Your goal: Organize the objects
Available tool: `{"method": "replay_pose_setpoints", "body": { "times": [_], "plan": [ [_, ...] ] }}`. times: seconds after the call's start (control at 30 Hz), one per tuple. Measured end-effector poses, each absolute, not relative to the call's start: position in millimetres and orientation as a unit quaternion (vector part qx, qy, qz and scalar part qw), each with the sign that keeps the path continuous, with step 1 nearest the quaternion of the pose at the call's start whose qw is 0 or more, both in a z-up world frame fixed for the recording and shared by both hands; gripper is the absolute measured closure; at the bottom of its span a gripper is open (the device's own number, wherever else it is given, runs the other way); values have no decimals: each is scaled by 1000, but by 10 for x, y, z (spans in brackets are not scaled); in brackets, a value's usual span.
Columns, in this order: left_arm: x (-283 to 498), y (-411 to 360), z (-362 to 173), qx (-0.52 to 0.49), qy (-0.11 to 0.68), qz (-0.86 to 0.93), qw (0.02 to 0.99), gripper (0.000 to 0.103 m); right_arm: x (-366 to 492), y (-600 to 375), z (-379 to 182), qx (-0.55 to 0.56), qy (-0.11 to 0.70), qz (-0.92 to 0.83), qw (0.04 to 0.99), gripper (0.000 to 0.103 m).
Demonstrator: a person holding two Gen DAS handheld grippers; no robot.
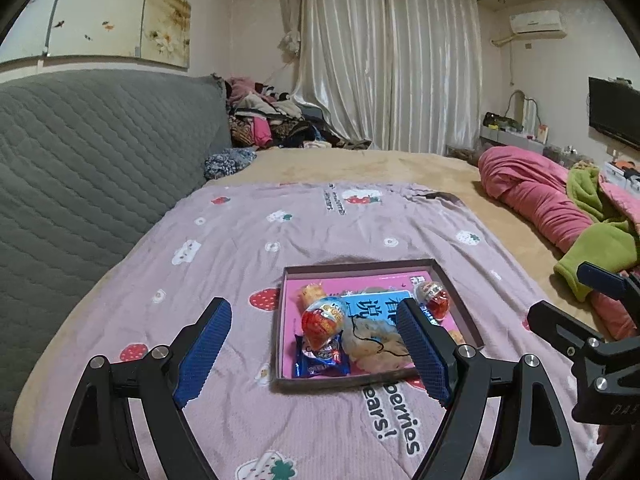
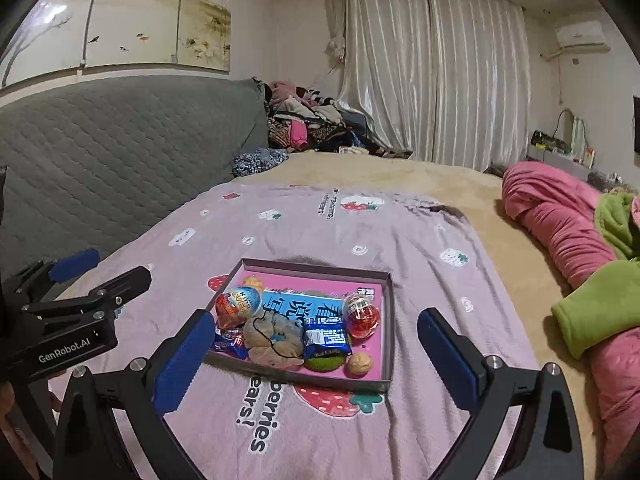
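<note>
The shallow grey cardboard tray with a pink floor [image 2: 390, 320] lies mid-bed on the strawberry-print pink blanket [image 2: 360, 232], snacks gathered inside, apparently sorted. Left gripper [image 1: 320, 344] and right gripper [image 2: 316, 354] hover above, jaws apart, holding nothing.
</note>
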State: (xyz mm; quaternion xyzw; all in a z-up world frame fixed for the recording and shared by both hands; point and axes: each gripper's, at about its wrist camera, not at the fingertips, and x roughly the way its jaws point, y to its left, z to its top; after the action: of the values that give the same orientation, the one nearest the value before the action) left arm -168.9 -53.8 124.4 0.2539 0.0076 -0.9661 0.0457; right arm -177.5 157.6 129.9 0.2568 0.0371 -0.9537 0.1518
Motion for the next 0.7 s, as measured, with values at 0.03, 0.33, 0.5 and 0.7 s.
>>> {"method": "replay_pose_setpoints", "body": {
  "times": [0.03, 0.33, 0.5, 0.7],
  "plan": [
    [-1653, -540, 1263, 252, 8, -966, 47, 18, -1739, 1573, 1312, 255, 40, -954, 151, 1],
    [-1323, -568, 1396, 236, 5, -970, 52, 18, -1413, 1534, 1407, 231, 57, -959, 156, 1],
    [-1157, -556, 1411, 232, -2, -971, 58, 18, -1279, 1519, 1443, 222, 59, -961, 156, 1],
    [-906, -506, 1448, 217, -14, -974, 61, 18, -1077, 1561, 1531, 203, 57, -965, 157, 1]
  ]
}}
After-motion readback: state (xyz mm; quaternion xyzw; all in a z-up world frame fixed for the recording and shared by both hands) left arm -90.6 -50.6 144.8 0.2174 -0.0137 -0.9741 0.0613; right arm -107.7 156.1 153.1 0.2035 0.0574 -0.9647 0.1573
